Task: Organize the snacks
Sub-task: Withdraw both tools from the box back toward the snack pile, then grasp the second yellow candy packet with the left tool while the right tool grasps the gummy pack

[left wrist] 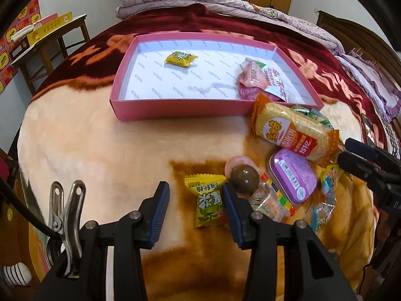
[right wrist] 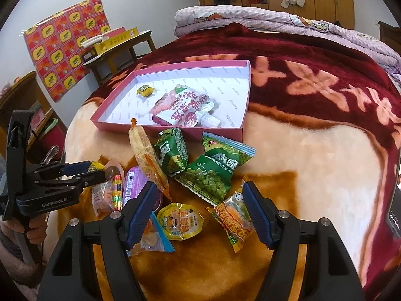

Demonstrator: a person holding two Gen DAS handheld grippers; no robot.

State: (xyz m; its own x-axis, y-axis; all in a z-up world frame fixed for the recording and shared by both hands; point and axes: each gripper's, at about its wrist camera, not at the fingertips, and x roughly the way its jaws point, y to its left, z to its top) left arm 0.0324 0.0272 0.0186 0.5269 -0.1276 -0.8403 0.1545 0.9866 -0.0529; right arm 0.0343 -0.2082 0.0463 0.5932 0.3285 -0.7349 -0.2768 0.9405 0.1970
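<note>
While the crinkly yellow candy packet lies flat on the plush blanket, the left gripper straddles it, ribbed blue pads not visibly pressing. A glossy brown ball sits just beside it. The right gripper hangs wide open over a round jelly cup. Beyond lies the shallow pink cardboard box.

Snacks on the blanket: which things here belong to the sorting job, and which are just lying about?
Job:
pink box
yellow candy
green pea bag
purple tin
orange cracker pack

Lying about:
folded quilt
wooden stool
metal clip
</note>
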